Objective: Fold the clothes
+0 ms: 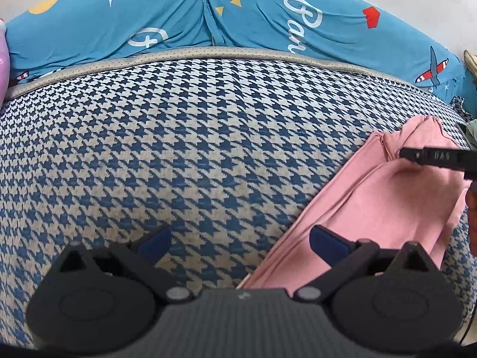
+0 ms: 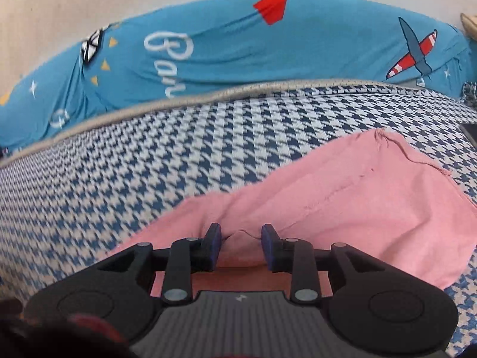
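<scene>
A pink garment lies partly folded on the houndstooth cushion, at the right in the left wrist view. My left gripper is open wide just above the cushion. Its right finger hovers over the garment's left edge and its left finger is over bare cushion. My right gripper has its jaws narrowed on a puckered fold of the pink garment, which bunches between the pads. From the left wrist, the right gripper shows as a black finger over the cloth's far corner.
The blue-and-white houndstooth cushion has a beige piped back edge. Behind it stands a teal printed backrest cover against a pale wall. Something pink-purple sits at the far left edge, and a dark flat object lies at the right.
</scene>
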### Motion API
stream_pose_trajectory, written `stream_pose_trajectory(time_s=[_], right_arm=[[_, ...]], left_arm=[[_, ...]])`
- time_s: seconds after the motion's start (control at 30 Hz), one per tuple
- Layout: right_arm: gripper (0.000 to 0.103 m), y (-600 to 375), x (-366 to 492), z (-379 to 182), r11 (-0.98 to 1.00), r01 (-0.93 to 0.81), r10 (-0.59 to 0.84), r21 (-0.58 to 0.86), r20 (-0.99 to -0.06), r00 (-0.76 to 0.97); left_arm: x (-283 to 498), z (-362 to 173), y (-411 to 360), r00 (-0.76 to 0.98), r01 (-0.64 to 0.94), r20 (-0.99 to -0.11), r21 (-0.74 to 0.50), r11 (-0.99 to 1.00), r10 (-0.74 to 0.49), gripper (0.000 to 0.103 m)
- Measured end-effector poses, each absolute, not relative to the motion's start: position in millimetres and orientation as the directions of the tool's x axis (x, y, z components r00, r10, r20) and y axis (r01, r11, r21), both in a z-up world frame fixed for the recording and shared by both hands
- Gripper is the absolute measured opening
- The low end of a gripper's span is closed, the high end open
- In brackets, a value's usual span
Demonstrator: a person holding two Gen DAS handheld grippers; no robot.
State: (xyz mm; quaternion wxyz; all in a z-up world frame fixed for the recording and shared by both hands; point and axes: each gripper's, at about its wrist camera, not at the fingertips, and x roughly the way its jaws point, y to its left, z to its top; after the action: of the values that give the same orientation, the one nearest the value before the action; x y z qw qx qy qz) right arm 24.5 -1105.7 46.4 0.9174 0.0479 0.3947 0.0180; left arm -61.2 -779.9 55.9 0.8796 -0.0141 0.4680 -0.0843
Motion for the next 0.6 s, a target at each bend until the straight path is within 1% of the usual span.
stream_pose_trajectory(time_s=[0.1,0.17,0.23,0.37,0.6], right_arm=[[0.023,-1109.0,22.0,44.3,0.993,0.013,0.074,0.114,-0.72,0.69],[0.015,-1110.7,21.1,44.7,0.991,0.017,0.083,0.131,-0.717,0.692],[0.01,-1110.2,21.2,44.0,0.99,0.015,0.09,0.139,-0.716,0.693],[0.007,-1111.4,22.5,47.8,0.987,0.027,0.094,0.159,-0.703,0.705],[0.006,-1116.6,26.7,65.0,0.967,0.056,0.12,0.25,-0.633,0.765]], left_arm=[[-60.3,55.9,-782.9,0.548,0.127,-0.822,-0.098,0.987,-0.153,0.103],[-60.1,55.2,-783.5,0.546,0.133,-0.823,-0.096,0.986,-0.154,0.103],[-60.0,54.5,-784.2,0.544,0.138,-0.825,-0.094,0.986,-0.154,0.103],[-60.1,54.0,-781.8,0.543,0.139,-0.825,-0.092,0.986,-0.154,0.103],[-60.4,54.3,-780.1,0.548,0.14,-0.823,-0.087,0.986,-0.151,0.103]])
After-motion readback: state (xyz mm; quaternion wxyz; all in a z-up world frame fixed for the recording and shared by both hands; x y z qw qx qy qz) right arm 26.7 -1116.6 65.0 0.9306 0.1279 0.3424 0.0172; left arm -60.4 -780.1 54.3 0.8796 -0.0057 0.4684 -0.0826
